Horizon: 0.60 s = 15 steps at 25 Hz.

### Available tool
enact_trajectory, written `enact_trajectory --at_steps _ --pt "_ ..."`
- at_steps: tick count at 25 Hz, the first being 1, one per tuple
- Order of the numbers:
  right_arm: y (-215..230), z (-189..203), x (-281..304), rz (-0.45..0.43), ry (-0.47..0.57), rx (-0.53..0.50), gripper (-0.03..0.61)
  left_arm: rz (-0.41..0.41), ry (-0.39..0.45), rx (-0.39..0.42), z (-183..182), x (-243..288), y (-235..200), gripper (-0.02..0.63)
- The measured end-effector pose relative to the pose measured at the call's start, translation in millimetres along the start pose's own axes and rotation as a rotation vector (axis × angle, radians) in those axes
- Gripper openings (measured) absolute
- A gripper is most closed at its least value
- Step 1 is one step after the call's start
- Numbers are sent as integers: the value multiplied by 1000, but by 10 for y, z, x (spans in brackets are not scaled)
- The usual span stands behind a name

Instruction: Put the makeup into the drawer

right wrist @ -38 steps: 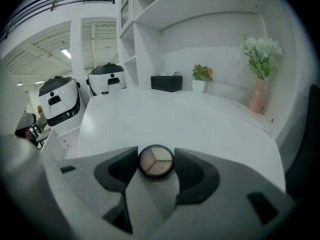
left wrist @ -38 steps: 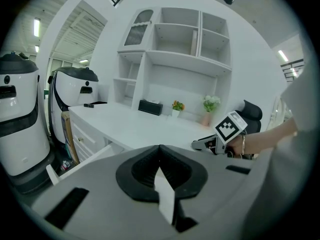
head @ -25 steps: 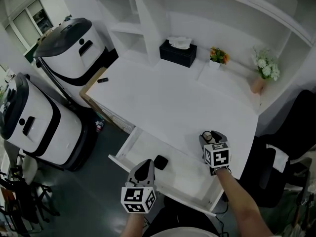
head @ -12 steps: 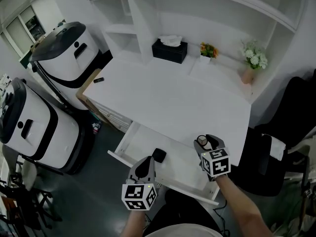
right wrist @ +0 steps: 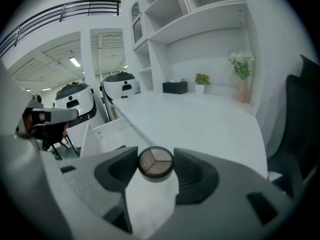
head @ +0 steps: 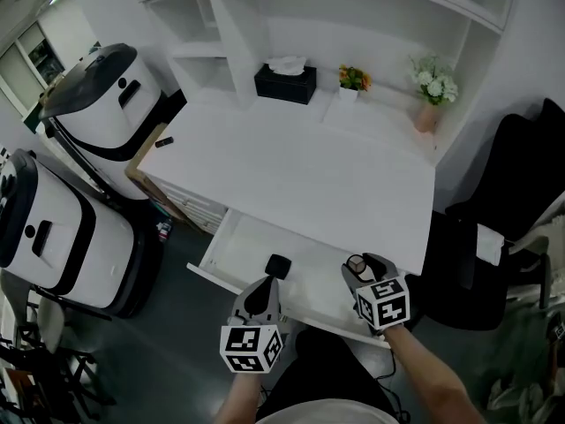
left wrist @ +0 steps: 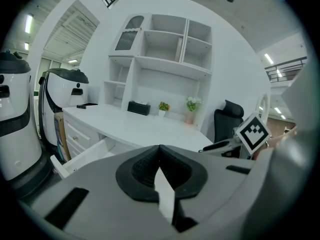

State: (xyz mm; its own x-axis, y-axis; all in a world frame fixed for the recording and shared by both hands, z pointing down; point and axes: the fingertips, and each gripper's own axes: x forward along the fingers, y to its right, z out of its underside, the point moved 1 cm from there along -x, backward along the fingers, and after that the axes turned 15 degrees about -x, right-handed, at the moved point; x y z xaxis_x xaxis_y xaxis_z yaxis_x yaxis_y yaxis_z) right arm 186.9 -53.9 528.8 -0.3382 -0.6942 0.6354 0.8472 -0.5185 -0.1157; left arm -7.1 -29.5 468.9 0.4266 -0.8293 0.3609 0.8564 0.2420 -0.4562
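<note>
Two grippers show in the lower middle of the head view. At the left, the left gripper (head: 267, 283) has its jaws closed together on nothing, just below a black case (head: 278, 265) lying in the open drawer (head: 243, 241). At the right, the right gripper (head: 362, 267) clamps a round eyeshadow compact (right wrist: 156, 162) over the drawer's right part
</note>
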Motion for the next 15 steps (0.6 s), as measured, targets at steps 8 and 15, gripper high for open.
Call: enact_trajectory --at_steps 8,15 --pt "-126 365 -35 -14 -53 -1 218 28 -30 17 120 11 70 2" --pt "-226 642 48 -43 -108 -23 218 25 -52 25 213 7 67 2"
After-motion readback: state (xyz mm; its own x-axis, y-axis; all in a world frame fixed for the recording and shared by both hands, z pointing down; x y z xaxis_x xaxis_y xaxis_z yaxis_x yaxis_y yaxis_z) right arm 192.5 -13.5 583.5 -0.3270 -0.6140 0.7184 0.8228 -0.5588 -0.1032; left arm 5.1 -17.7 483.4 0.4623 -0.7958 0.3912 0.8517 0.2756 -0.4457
